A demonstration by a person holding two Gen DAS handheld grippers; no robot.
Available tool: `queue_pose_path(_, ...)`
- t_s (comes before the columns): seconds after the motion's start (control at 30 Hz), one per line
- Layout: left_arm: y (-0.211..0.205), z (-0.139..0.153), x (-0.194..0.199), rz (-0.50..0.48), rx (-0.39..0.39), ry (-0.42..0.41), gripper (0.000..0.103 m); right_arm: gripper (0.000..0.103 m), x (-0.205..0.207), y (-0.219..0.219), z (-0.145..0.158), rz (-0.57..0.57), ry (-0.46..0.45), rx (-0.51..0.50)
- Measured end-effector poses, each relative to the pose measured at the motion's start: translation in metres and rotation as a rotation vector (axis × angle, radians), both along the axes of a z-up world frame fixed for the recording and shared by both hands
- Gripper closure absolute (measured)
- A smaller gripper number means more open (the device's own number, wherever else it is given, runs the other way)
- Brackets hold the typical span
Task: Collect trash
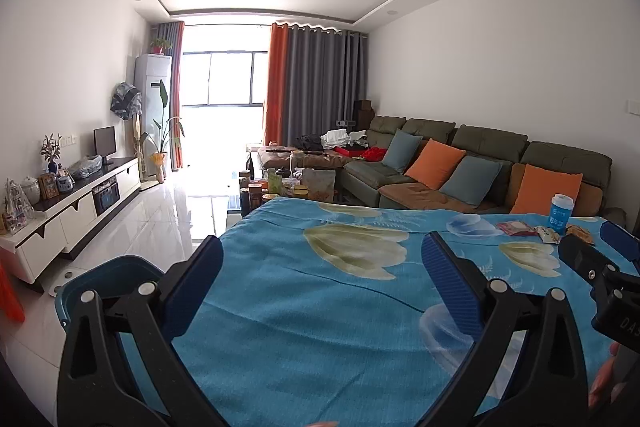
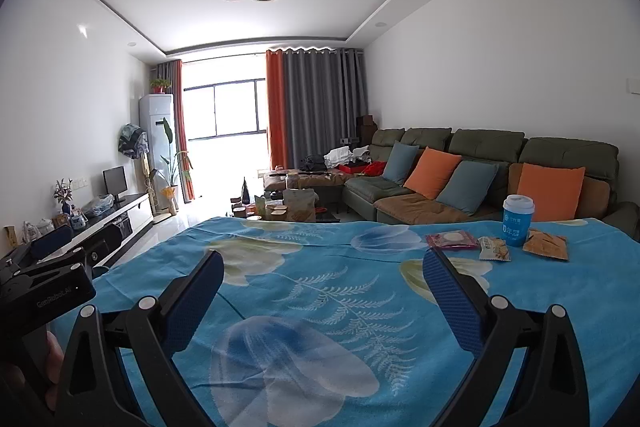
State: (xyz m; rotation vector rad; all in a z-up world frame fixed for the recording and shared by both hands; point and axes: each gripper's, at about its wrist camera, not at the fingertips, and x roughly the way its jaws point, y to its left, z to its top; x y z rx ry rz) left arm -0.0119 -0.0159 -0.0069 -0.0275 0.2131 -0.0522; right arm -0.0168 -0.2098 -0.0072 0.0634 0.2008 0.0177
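Note:
Trash lies at the far right of a table under a blue floral cloth (image 2: 320, 267): a blue paper cup with a white lid (image 2: 517, 220), a pink wrapper (image 2: 451, 241), a white snack wrapper (image 2: 494, 249) and an orange-brown snack bag (image 2: 546, 245). The left wrist view shows the cup (image 1: 561, 214) and the wrappers (image 1: 520, 227) too. A teal bin (image 1: 108, 277) stands at the table's left edge, below my left gripper (image 1: 322, 261). My left gripper is open and holds nothing. My right gripper (image 2: 323, 269) is open above the cloth, well short of the trash.
A green sofa (image 2: 460, 179) with orange and blue cushions runs behind the table on the right. A cluttered coffee table (image 1: 288, 187) sits beyond the table's far edge. A white TV cabinet (image 1: 80, 211) lines the left wall, with glossy tiled floor (image 1: 160, 227) between.

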Motion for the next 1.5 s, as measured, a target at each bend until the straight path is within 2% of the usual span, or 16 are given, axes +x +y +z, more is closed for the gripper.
queue_pose_path(1.5,0.0000,0.0025,-0.0019,0.014,0.020,-0.016,0.006,0.007,-0.0008,-0.0030,-0.0008,-0.013,0.001,0.003)
